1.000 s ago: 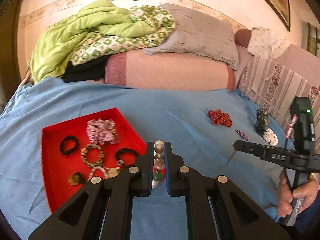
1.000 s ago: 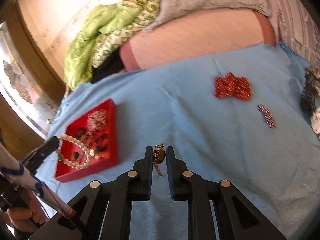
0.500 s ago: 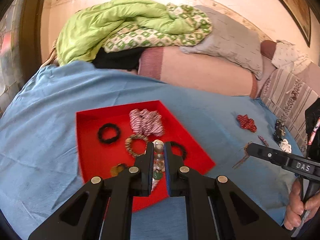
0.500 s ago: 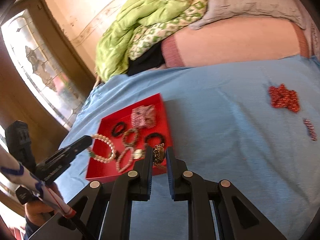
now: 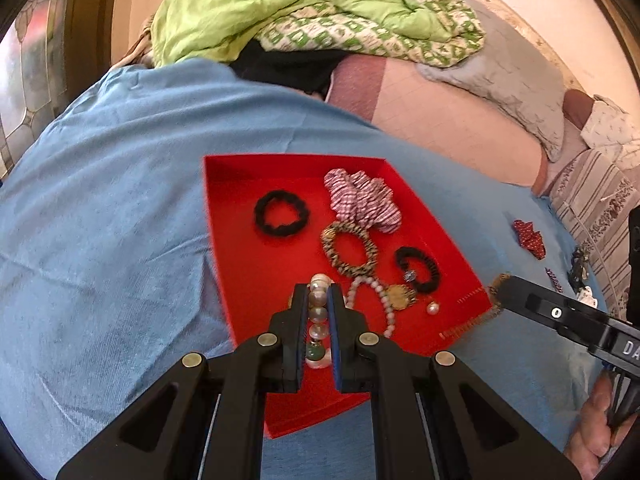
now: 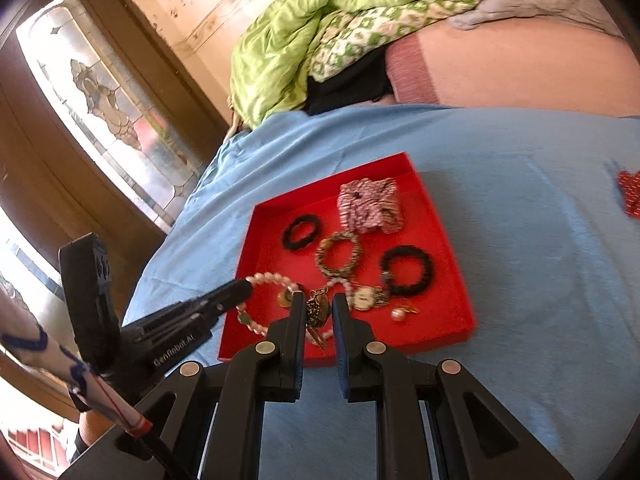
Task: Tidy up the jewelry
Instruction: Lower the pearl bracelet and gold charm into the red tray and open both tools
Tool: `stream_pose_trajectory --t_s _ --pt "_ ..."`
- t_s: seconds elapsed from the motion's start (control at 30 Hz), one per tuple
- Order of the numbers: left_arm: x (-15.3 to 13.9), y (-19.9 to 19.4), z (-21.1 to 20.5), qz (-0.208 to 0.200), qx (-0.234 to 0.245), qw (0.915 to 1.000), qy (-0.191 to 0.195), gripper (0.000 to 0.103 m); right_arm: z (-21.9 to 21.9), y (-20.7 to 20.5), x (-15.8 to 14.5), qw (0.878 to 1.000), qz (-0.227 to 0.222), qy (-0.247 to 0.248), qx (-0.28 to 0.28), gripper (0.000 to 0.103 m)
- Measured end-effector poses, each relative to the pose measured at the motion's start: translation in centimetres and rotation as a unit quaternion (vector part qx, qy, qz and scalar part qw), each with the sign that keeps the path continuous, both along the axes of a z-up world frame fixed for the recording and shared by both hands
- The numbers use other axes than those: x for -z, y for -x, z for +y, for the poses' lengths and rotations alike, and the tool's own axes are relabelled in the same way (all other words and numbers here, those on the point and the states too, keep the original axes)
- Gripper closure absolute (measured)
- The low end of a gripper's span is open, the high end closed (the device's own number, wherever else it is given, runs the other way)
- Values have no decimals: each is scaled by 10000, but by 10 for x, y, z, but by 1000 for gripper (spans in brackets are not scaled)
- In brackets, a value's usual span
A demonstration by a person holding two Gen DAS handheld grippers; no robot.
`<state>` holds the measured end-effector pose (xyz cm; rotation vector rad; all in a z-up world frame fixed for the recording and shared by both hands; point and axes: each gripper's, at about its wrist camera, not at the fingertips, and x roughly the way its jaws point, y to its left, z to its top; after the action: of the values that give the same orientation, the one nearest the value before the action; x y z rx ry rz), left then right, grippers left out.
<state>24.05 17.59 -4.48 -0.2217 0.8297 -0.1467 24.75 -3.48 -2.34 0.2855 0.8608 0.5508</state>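
Many bands are lying in the red tray (image 5: 224, 216); the left gripper (image 5: 319, 300) is pinching a pearl bracelet (image 5: 318, 312); the right gripper (image 6: 318, 306) is pinching a gold earring (image 6: 318, 312); a red bow (image 5: 530, 236) is waiting outside.

Both grippers (image 5: 319, 300) (image 6: 316, 312) clamped — seemingly level.

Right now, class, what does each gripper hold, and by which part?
Left gripper: white pearl bead bracelet, clamped across its strand. Right gripper: small brass-coloured pendant piece, pinched at its body.

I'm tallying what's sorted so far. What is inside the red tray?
The red tray holds two black scrunchies, a striped scrunchie, a patterned bracelet, a bead bracelet and a pearl earring. The claws cover its near part.
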Motion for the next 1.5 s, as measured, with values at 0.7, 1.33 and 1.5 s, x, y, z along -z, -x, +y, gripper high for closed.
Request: stream_pose_trajectory --t_s 0.7,1.33,1.5 --pt "24 -1 -11 513 110 9972 -541 94 12 -17 50 9968 359 710 30 89" --pt "32 -3 -24 601 232 9934 -953 94 24 -12 52 9915 54 1301 -76 88" --pt "32 -3 -25 597 232 9927 -1022 94 25 -11 52 9903 -1 1389 -99 88"
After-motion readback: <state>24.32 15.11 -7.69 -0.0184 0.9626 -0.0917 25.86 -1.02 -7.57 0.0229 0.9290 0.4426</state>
